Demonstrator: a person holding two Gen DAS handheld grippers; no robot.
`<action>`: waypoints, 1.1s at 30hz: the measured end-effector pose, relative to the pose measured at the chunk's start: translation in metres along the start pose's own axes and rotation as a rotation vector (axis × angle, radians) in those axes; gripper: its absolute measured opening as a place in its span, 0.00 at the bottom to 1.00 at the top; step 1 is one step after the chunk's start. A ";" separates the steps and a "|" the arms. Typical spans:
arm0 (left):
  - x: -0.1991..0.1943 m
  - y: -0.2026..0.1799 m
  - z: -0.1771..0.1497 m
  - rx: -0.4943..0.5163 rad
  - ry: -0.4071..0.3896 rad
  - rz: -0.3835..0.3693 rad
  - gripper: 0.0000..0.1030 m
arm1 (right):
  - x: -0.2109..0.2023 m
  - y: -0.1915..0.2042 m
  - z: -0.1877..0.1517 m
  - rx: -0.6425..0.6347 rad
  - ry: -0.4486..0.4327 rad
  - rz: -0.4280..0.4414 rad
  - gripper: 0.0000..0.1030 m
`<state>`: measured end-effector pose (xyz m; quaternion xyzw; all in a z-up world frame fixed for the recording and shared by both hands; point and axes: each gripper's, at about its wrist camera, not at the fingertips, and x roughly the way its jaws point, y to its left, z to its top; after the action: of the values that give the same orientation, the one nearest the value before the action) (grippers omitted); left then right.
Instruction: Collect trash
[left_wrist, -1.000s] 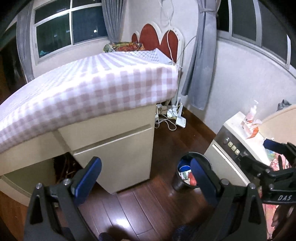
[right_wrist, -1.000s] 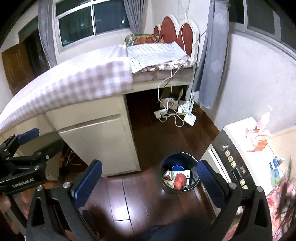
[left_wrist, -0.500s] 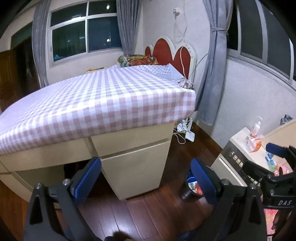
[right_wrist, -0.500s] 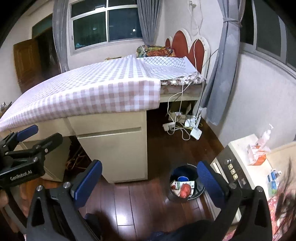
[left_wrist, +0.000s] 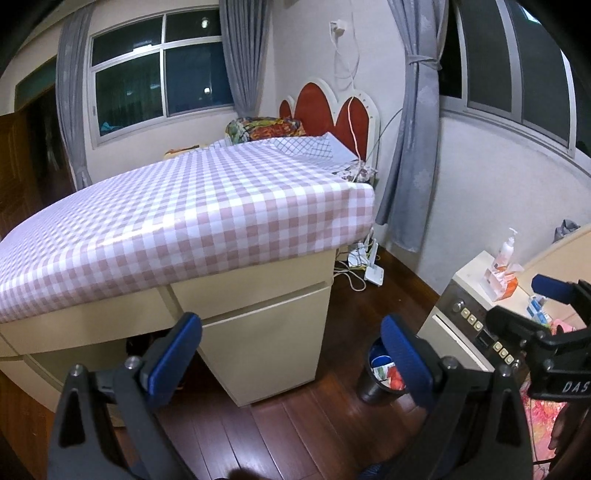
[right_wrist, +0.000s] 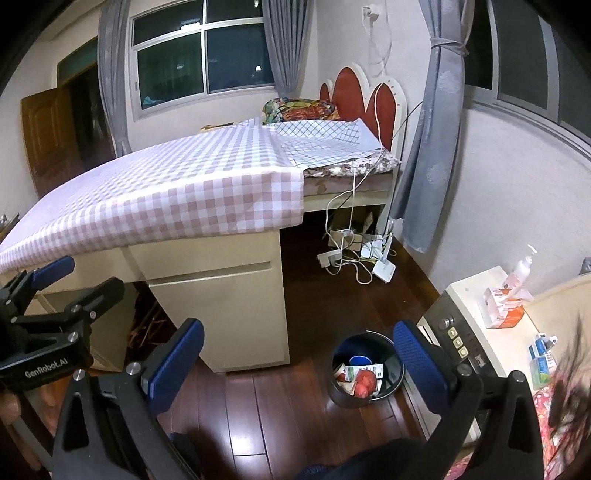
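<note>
Home bedroom, checked bed (left_wrist: 192, 206), heart headboard (left_wrist: 328, 107), curtains (right_wrist: 428, 122), wood floor (right_wrist: 258, 406)

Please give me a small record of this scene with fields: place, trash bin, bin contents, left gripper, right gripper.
place: bedroom, checked cloth over bed, dark wood floor
trash bin: dark, round, on floor beside the cabinet
bin contents: red round item, carton, blue item
left gripper: jaws open, empty
right gripper: jaws open, empty

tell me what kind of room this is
Most likely a bedroom at night: a bed under a pink-and-white checked cover with a red heart-shaped headboard, grey curtains beside dark windows, and a small black trash bin on the wooden floor.
</note>
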<state>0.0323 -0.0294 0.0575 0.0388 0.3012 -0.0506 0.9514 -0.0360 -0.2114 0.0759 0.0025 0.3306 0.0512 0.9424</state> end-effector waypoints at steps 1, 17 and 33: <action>0.000 0.000 0.000 0.001 0.001 -0.002 0.96 | 0.000 0.000 0.001 0.001 -0.002 -0.002 1.00; 0.003 -0.001 0.002 0.004 0.000 0.003 0.96 | 0.001 0.000 0.005 0.008 -0.011 0.001 1.00; 0.004 0.004 0.004 0.008 0.003 0.002 0.96 | 0.001 0.000 0.009 -0.002 -0.021 0.008 1.00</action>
<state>0.0385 -0.0264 0.0585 0.0430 0.3025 -0.0508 0.9508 -0.0296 -0.2108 0.0826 0.0033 0.3208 0.0552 0.9455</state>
